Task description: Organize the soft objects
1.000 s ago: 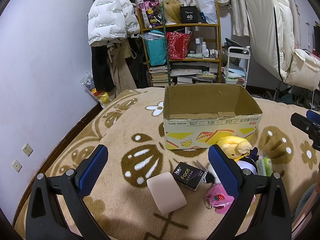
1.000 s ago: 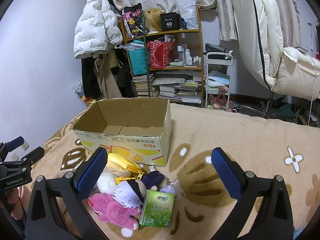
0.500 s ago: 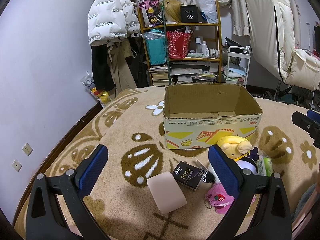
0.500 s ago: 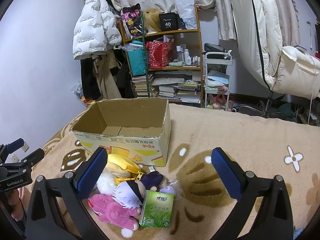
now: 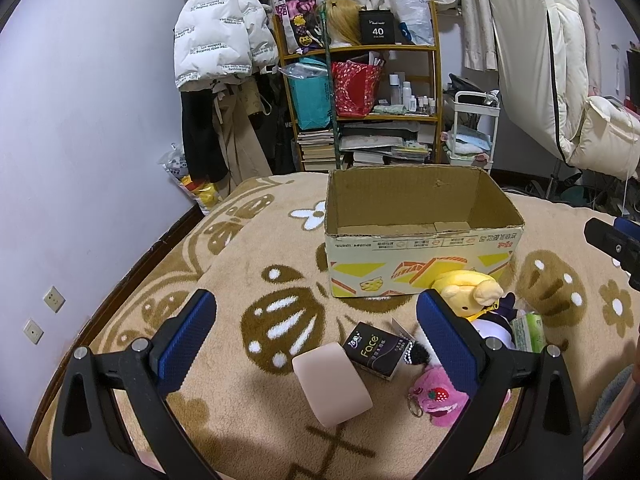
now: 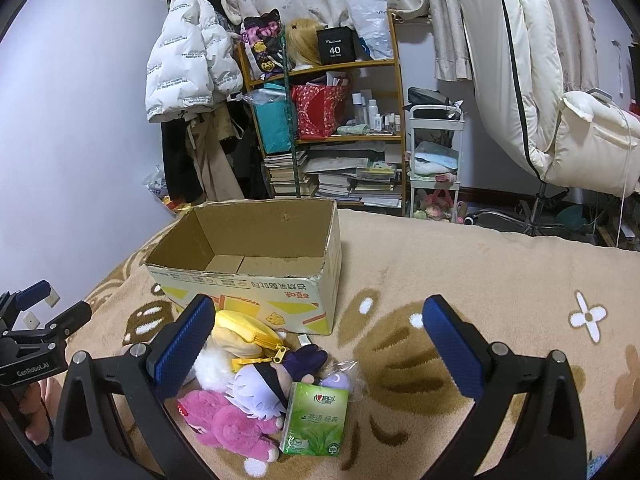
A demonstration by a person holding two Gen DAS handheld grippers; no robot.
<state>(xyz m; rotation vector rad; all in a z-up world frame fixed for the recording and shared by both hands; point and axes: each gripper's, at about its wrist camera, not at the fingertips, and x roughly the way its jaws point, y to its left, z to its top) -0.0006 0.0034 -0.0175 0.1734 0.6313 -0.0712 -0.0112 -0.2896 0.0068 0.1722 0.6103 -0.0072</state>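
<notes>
Tongs on both sides gape, left tongs [image 5: 316, 332] and right tongs [image 6: 314, 338]. Only the left view shows the black tissue pack [image 5: 374, 356] and beige pad [image 5: 332, 384]; the right alone reveals the green tissue pack [image 6: 316, 420].

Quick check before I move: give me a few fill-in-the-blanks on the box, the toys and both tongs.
The cardboard box on the blanket is ____ inside.
The left tongs and right tongs both stand ____.
The green tissue pack lies beside the ____ plush.
The black pack reads ____.

Missing words: empty; open; pink; Face
</notes>
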